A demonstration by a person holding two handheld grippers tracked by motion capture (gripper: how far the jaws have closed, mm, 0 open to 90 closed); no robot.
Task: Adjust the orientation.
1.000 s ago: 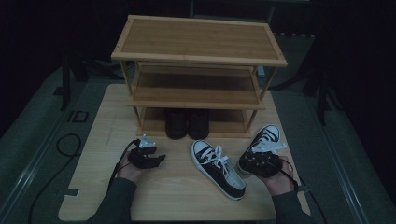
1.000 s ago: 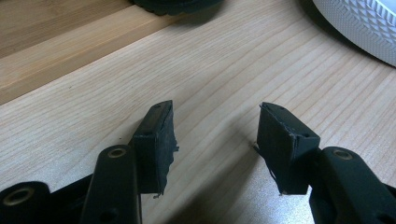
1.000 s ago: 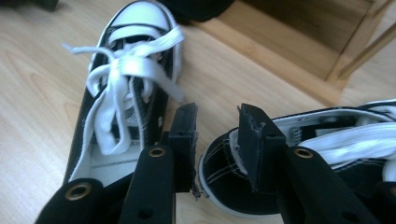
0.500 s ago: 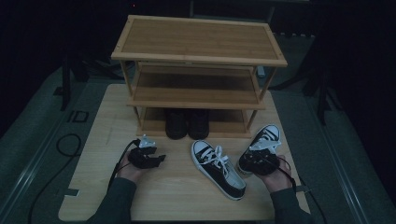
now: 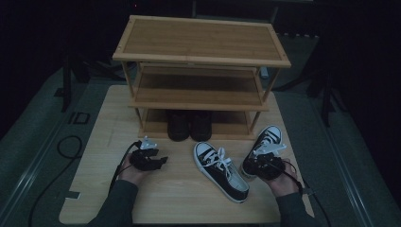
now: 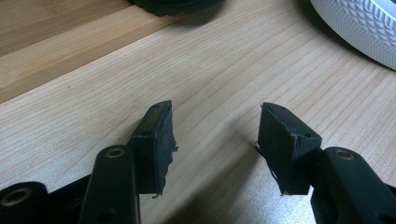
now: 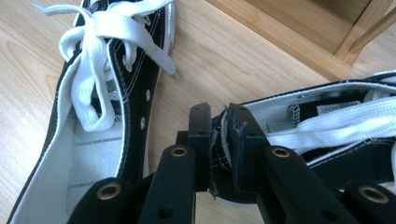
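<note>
a: which sneaker is in hand?

b: the right-hand sneaker (image 5: 265,144), near the board's (image 5: 94,189) right edge. the right gripper (image 5: 263,165) has just been closing, and in the right gripper view its jaws pinch the heel collar (image 7: 224,140) of that shoe.

a: how does it lie?

b: its long axis runs from the heel at the gripper away toward the shoe rack (image 5: 201,71), toe slanting toward the far right corner of the board. the bottom shelf (image 5: 227,125) lies straight ahead of the toe, with free space beside the dark pair (image 5: 190,125).

a: and the other hand?

b: the left gripper (image 5: 150,158) sits low over the board toward its left edge, jaws apart with nothing between them. the second sneaker (image 5: 220,170) lies between the two hands, nearer the right one.
</note>
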